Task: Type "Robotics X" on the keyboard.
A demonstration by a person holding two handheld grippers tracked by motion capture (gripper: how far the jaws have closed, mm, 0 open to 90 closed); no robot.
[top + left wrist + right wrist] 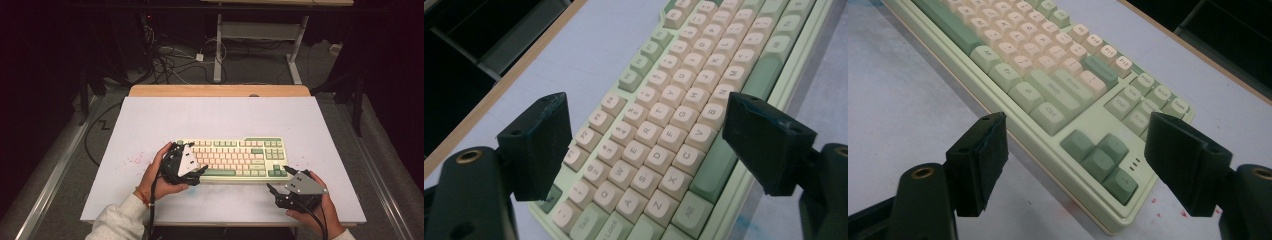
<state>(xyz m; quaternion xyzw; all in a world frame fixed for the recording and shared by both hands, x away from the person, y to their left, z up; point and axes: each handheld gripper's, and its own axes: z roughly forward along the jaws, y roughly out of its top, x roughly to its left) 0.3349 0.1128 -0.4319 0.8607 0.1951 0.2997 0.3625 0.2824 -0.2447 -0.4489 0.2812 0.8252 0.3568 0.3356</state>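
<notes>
Keyboard [235, 157] on table: left claw [197, 172] wide over left end, right claw [280, 180] wide beside right corner.

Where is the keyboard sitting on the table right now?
In the high view the keyboard lies flat near the front edge of the white table, slightly right of centre, with the left gripper over its left end and the right gripper just off its front right corner.

Keyboard [235, 156] matt plastic caps, table [215, 117] smooth pale top w/ wood edge, tongs [644, 150] matt black plastic
</notes>
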